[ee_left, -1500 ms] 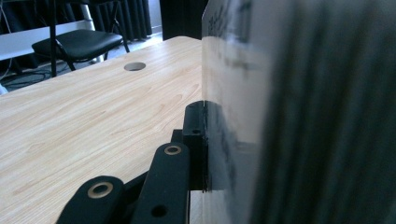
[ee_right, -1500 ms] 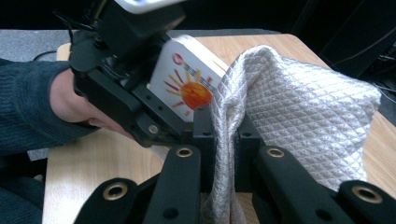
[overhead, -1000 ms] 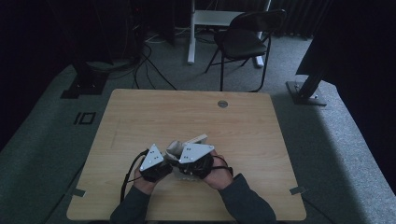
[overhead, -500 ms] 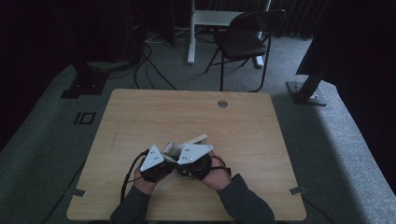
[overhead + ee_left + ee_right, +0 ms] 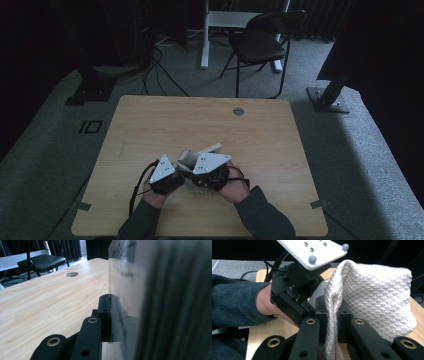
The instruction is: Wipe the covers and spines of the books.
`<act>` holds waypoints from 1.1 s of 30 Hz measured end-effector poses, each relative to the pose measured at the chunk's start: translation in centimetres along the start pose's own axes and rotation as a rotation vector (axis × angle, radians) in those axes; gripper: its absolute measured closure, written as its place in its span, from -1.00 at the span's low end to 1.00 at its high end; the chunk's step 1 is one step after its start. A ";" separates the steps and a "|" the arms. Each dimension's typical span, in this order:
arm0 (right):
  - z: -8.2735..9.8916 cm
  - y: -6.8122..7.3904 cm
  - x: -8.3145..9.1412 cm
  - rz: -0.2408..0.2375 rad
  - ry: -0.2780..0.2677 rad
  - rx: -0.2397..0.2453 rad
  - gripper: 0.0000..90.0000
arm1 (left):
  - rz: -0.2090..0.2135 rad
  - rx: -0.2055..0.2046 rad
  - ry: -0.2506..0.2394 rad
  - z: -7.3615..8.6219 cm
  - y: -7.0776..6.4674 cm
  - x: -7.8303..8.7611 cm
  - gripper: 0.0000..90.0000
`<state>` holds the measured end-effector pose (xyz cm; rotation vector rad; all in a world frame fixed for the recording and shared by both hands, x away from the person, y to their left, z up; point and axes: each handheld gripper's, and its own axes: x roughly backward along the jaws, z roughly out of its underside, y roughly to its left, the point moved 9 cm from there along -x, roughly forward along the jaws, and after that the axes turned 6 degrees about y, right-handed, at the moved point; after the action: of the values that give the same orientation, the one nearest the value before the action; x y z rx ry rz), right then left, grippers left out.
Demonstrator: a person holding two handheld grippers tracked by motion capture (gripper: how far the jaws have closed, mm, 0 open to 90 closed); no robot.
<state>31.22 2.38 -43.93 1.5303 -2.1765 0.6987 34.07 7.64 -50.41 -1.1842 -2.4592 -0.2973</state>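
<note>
- The main risk, as I judged it, was that the white quilted cloth [image 5: 372,297] could slip out of one grip if the two hands pulled apart or lifted unevenly, because each gripper pinched only a thin edge or fold of it.
- A second risk was that the loose part of the cloth could sag and drag on the wooden table [image 5: 150,125], or catch on the body of the other gripper, since the two grippers stood very close together.
- A third risk was a twist: if one hand turned and the other did not, the fabric could bunch between the jaws and the fold would be lost.
- The right gripper [image 5: 331,322] was closed on the cloth; a vertical fold of the fabric ran straight between its two black jaws, and the rest of the cloth bulged up and to the right of them.
- The left gripper [image 5: 162,172] was also closed; in the left gripper view a pale blurred sheet [image 5: 130,290], apparently the same cloth, stood directly against its jaw, so it seemed pinched there, though the blur made this less certain.
- In the high view the cloth [image 5: 189,159] was held up between both grippers, just above the near middle of the table, in front of the person's hands.
</note>
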 end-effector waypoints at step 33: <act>2.1 -2.8 2.1 0.085 -0.005 -0.090 0.86 | -0.018 -0.001 -0.012 -0.3 0.3 0.5 0.74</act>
<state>33.09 -1.28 -43.93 1.4036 -2.2562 0.6150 34.12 8.09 -49.94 -1.1679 -2.4820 -0.2975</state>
